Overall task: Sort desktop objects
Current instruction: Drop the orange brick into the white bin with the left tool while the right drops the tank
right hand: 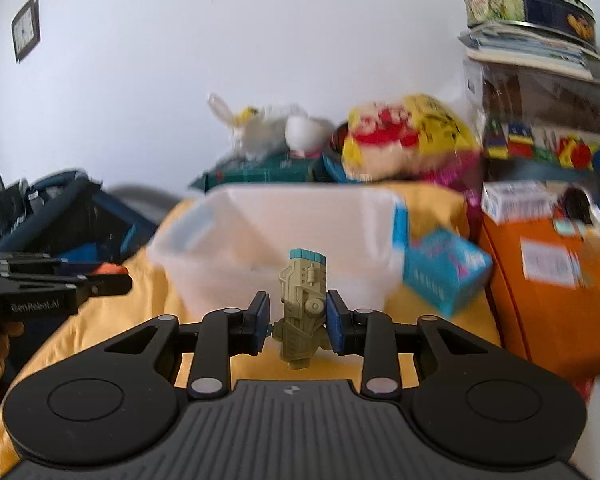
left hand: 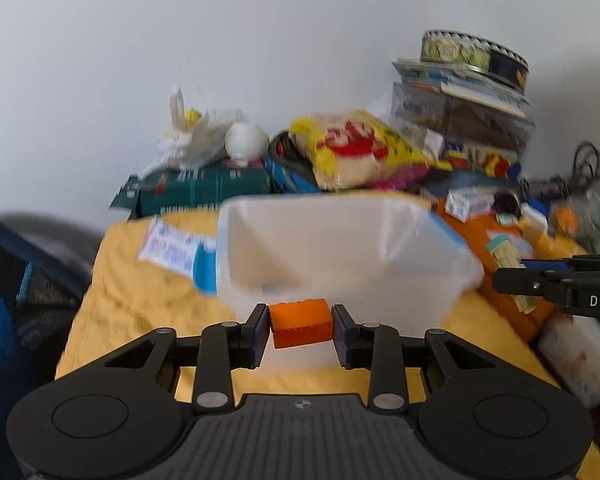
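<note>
My left gripper (left hand: 301,326) is shut on a small orange block (left hand: 301,323), held above the yellow cloth just in front of a clear plastic bin (left hand: 340,248). An olive-green toy figure with a teal top (right hand: 303,308) stands upright between the pads of my right gripper (right hand: 298,320), which is shut on it. The same bin (right hand: 276,236) lies right behind the figure. Each gripper shows in the other's view: the right gripper (left hand: 500,280) at the right edge, the left gripper (right hand: 128,280) at the left edge with the orange block (right hand: 108,268) peeking out.
A yellow cloth (left hand: 140,300) covers the table. Behind the bin lie a yellow-red snack bag (left hand: 356,152), a green box (left hand: 204,188) and a white plastic bag (left hand: 196,136). An orange box (right hand: 540,288), a teal box (right hand: 444,268) and stacked books with a round tin (right hand: 528,8) crowd the right.
</note>
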### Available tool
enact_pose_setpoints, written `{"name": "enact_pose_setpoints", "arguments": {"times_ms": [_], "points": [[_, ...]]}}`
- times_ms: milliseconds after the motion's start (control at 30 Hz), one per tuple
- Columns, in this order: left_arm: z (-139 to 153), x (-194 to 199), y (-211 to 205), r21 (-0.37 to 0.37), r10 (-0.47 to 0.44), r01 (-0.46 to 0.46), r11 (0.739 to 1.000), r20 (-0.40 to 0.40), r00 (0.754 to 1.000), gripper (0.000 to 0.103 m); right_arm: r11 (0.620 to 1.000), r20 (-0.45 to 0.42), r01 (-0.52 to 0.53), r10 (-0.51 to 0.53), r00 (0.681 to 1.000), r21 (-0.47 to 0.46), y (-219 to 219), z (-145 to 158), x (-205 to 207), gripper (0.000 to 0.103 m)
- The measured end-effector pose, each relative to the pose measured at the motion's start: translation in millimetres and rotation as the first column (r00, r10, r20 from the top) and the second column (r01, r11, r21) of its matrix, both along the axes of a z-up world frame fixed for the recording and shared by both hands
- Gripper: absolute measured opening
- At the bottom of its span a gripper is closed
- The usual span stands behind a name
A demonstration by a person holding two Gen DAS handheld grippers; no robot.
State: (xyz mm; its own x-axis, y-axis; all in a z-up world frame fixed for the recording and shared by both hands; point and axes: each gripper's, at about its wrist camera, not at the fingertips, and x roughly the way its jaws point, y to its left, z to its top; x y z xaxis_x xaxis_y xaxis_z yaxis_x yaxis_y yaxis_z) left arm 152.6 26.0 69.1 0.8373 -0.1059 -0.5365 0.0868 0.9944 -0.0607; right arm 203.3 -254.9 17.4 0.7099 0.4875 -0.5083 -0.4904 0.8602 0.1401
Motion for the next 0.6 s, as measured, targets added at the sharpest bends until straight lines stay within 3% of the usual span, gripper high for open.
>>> {"name": "enact_pose_setpoints", "arguments": {"times_ms": [200, 533, 600], "points": [[18.8, 41.7, -3.8, 0.016, -0.006, 0.006, 1.0, 0.016, 1.0, 0.037, 1.0, 0.012, -0.007, 0.007, 1.0, -0.011, 20.7, 20.5, 47.9, 0.033], [20.9, 89.3, -5.0, 0.024, 0.009, -0.008, 1.0, -0.021, 1.0, 0.037, 0.999, -0.07, 0.017, -0.02, 0.997, -0.044, 31.0, 8.4, 89.6, 0.034], [18.9, 96.5, -3.9, 0.019, 0.018, -0.017, 1.0, -0.036, 0.999, 0.048, 0.999, -0.094, 0.036, -0.039, 0.995, -0.038, 30.9, 4.5, 95.3, 0.041]]}}
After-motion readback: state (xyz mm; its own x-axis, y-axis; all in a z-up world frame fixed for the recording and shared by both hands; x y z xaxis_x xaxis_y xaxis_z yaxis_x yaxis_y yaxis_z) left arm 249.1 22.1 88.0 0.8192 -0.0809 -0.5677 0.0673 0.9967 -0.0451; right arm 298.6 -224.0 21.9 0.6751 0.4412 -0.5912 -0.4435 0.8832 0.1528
